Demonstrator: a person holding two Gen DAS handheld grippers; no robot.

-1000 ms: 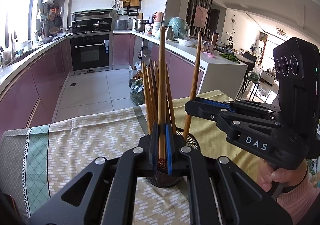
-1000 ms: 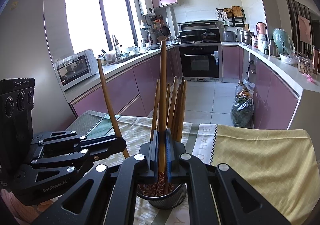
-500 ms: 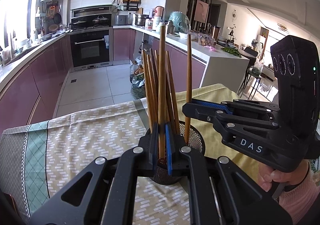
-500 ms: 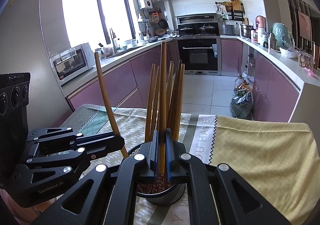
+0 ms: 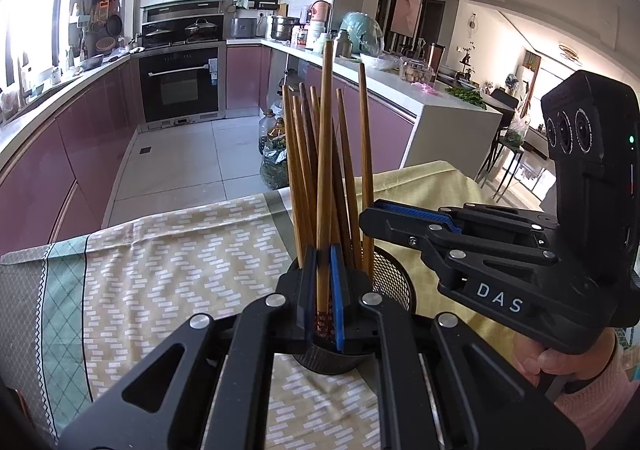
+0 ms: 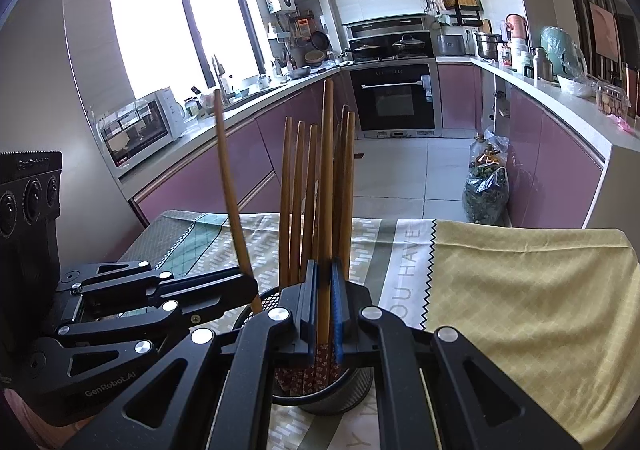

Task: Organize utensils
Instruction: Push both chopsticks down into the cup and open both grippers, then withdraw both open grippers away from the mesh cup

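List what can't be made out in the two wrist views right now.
- Left wrist view: the left gripper fingers cover the held chopstick's lower tip and the mesh holder front.
- Right wrist view: the right gripper body hides the holder's inside; chopstick tip depth unreadable.
- Both views: table under the tablecloth unseen.

Chopsticks [image 5: 325,169] smooth brown wood, slight sheen; lower ends carry a red patterned wrap. Holder cup [image 5: 390,282] black wire mesh, metal look, matt. Tablecloth [image 5: 160,270] woven cloth, matt, printed pattern; yellow section [image 6: 520,290] has a textured weave. Left gripper [image 5: 323,302] and right gripper [image 6: 323,304] matt black plastic, shiny metal rivets, blue ribbed pads. Cabinets [image 5: 80,153] glossy purple. Oven [image 6: 394,97] glossy black glass, steel trim. Floor tiles [image 5: 176,153] smooth, pale.
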